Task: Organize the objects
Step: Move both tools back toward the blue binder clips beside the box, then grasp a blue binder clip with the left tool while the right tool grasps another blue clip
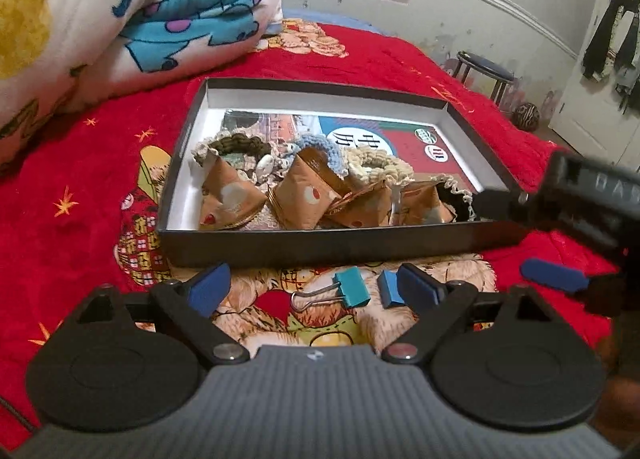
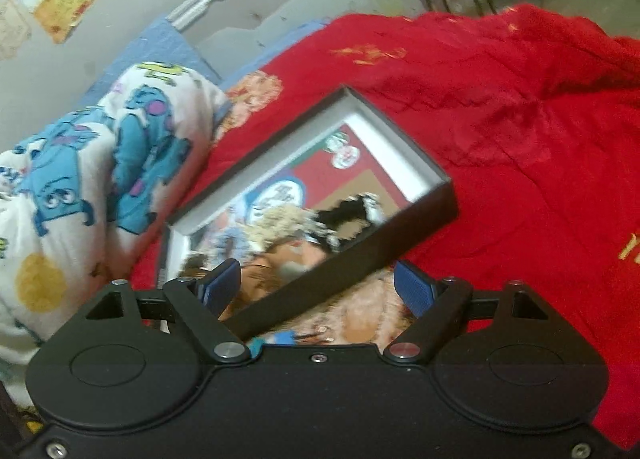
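Note:
A shallow black box [image 1: 320,247] with a white inside lies on the red bedspread [image 1: 80,219]. It holds several crocheted hair ties on brown cards [image 1: 296,195] over a printed sheet. In front of the box lie a teal binder clip [image 1: 352,287] and a blue binder clip [image 1: 389,289]. Both clips sit between the spread fingers of my left gripper [image 1: 314,287], which is open and touches neither. My right gripper [image 2: 319,289] is open above the box's near wall [image 2: 360,259] and holds nothing. One of its blue pads [image 1: 554,275] shows at the right of the left wrist view.
A rolled blanket [image 1: 120,19] with blue cartoon monsters lies on the bed to the left of the box. Past the bed's far edge stand a round stool [image 1: 484,69], a patterned ball [image 1: 527,117] on the floor, and a white door [image 1: 600,59] hung with dark clothes.

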`<state>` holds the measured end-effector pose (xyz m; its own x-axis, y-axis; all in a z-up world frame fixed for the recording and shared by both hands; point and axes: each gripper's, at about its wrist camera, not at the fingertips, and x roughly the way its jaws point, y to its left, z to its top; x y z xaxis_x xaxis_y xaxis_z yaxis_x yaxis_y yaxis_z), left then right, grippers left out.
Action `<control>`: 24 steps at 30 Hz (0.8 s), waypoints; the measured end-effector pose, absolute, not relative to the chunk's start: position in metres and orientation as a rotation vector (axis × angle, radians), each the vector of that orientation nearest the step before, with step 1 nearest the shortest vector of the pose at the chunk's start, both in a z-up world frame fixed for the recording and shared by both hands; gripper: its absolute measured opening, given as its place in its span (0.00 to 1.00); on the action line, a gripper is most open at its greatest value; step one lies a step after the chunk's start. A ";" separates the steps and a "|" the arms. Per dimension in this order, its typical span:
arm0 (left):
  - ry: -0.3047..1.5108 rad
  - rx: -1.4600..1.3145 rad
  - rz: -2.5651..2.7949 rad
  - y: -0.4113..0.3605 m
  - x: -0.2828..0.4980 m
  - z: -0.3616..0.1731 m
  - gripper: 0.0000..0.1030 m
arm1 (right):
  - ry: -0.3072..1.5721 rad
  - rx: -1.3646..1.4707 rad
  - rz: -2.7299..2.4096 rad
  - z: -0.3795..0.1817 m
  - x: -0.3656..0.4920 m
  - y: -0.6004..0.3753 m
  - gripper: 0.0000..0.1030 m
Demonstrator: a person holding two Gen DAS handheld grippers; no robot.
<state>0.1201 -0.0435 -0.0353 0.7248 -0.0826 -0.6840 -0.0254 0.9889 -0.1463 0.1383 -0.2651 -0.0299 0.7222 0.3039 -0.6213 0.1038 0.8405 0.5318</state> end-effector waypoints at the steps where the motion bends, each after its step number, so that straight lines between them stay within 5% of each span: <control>1: 0.768 -0.144 -0.031 -0.045 0.123 -0.038 0.90 | 0.783 0.574 0.109 -0.034 0.140 -0.264 0.81; 9: 0.834 -0.079 0.045 -0.056 0.138 -0.061 0.82 | 0.845 0.516 0.096 -0.050 0.143 -0.251 0.81; 16: 0.791 -0.026 0.016 -0.066 0.130 -0.060 0.51 | 0.843 0.482 0.103 -0.049 0.140 -0.245 0.81; 24: 0.797 -0.020 0.011 -0.066 0.131 -0.058 0.51 | 0.849 0.505 0.106 -0.049 0.139 -0.248 0.81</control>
<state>0.1312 -0.0658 -0.0585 0.6989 0.0023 -0.7152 -0.0178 0.9997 -0.0142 0.1390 -0.2480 -0.0494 0.6632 0.2867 -0.6914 0.1078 0.8775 0.4672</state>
